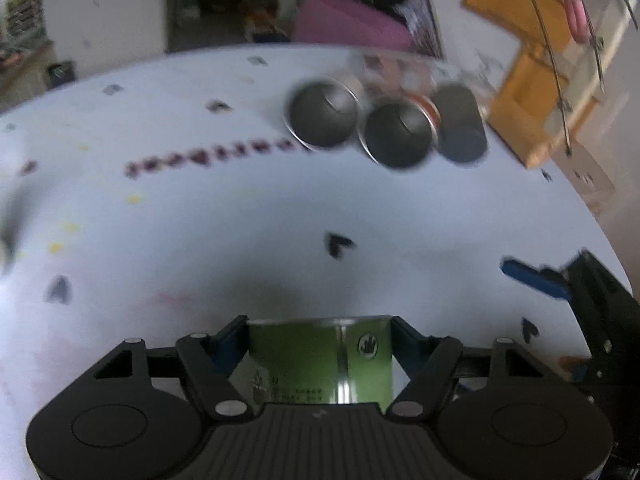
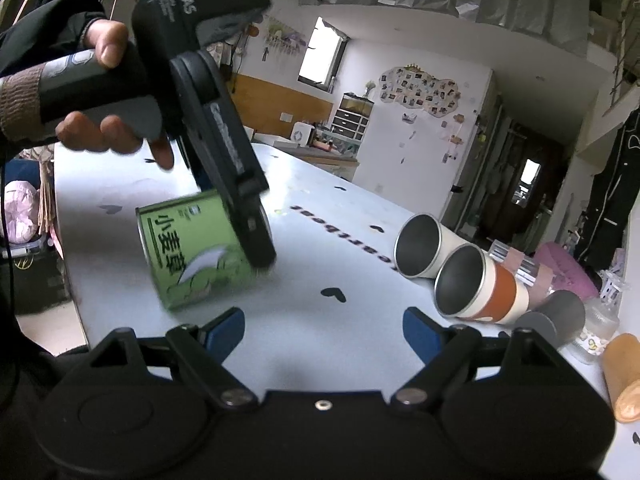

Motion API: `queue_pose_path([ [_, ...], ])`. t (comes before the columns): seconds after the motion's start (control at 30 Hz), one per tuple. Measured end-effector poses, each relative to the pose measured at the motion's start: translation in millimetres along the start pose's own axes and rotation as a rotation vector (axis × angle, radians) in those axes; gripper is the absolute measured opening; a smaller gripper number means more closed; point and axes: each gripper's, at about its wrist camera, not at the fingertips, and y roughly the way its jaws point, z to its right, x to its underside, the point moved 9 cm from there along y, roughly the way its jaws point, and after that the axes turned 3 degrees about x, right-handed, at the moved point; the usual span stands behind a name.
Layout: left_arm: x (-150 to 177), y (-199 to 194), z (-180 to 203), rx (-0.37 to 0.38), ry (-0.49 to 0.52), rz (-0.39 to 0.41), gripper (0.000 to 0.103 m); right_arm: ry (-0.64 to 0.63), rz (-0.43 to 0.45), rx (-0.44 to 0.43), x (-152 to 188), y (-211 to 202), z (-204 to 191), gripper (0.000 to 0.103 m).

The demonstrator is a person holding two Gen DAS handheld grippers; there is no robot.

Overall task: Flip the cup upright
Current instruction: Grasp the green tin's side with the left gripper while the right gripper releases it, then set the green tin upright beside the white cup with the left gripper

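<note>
Clamping tilted green cup, left gripper angled down, right gripper spread wide, prob. hovering.

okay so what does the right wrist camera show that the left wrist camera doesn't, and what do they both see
Only the right wrist view shows the person's hand on the left gripper's handle, the green can's printed side, tilted in that grip, and the open right gripper with nothing between its fingers. Only the left wrist view looks along the left gripper, showing both fingers shut against the green can. Both show the white table, the two steel cups lying on their sides: the plain one and the orange-banded one, plus a dark cylinder beside them.
</note>
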Motion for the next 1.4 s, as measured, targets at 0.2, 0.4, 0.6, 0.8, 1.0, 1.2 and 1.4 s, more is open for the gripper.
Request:
queue_pose_path([
  [0.2,-17.6,-27.8,-54.1,-0.144,-0.076,0.137,0.075,-0.007,0.009,-0.008,-2.7,0.8,-7.0,0.087],
  [0.4,-46.4,-35.5,-118.9,-0.358,-0.178,0.303,0.075,-0.018,0.007,-0.017,-3.5,6.2,-12.1,0.087],
  [0.6,-58.0,-32.7,-168.1,-0.506,-0.280,0.401,0.075,-0.018,0.001,-0.014,-0.3,6.3,-13.9,0.087],
  [0.8,-65.0,-30.8,-182.4,-0.548,-0.318,0.422,0.075,-0.017,0.000,-0.013,-0.8,6.4,-14.4,0.087],
  [1.0,-62.3,-21.1,-191.4,-0.584,-0.313,0.399,0.075,-0.002,0.001,-0.020,-1.8,7.9,-16.4,0.087],
  [1.2,-57.6,-20.8,-191.2,-0.575,-0.297,0.400,0.086,0.021,0.001,-0.024,-5.4,8.7,-16.7,0.087],
  [1.4,-51.9,-40.8,-170.8,-0.554,-0.262,0.453,0.092,0.078,0.014,-0.022,-15.0,6.7,-11.7,0.087],
])
